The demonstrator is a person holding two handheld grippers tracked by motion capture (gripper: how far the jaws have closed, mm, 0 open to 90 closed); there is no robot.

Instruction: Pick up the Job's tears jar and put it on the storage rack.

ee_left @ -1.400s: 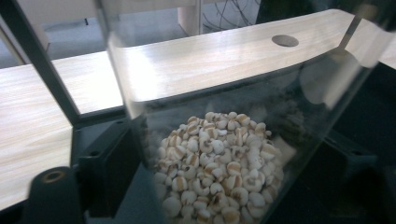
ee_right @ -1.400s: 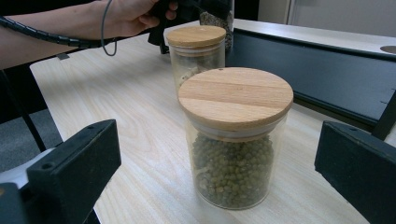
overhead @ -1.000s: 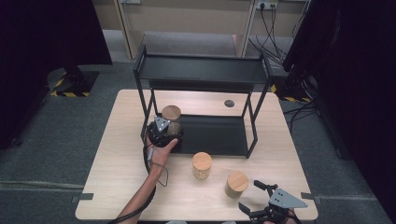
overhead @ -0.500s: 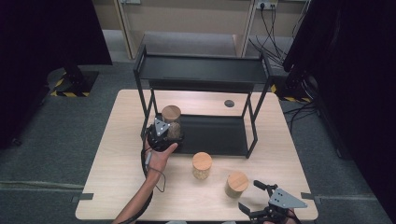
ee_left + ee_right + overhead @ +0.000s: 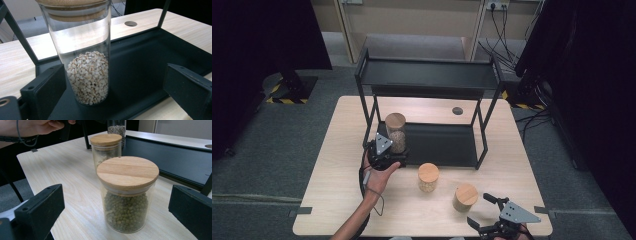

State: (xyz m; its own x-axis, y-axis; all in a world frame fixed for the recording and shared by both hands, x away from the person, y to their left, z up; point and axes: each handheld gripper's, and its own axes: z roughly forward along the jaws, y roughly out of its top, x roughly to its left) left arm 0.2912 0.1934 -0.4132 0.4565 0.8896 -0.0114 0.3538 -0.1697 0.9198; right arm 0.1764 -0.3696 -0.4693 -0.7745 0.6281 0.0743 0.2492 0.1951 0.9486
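Observation:
A tall glass jar (image 5: 395, 131) of pale grains with a wooden lid stands on the lower shelf (image 5: 442, 142) of a black rack, near its left end. My left gripper (image 5: 391, 148) is open just in front of it. In the left gripper view the tall jar (image 5: 87, 72) stands between the spread jaws, closer to the left one, and my left gripper (image 5: 115, 92) does not touch it. My right gripper (image 5: 479, 210) is open near the table's front edge. It faces a short jar (image 5: 127, 195) of green beans, the same short jar (image 5: 465, 197) seen in the high view.
A second short wooden-lidded jar (image 5: 428, 177) stands on the table in front of the rack, the same second jar (image 5: 106, 147) being behind the bean jar in the right gripper view. The rack's top shelf (image 5: 427, 75) overhangs the lower one. A round hole (image 5: 457, 110) lies behind.
My left gripper has drawn back a little toward the person while the tall jar stays on the shelf. The right gripper has not moved.

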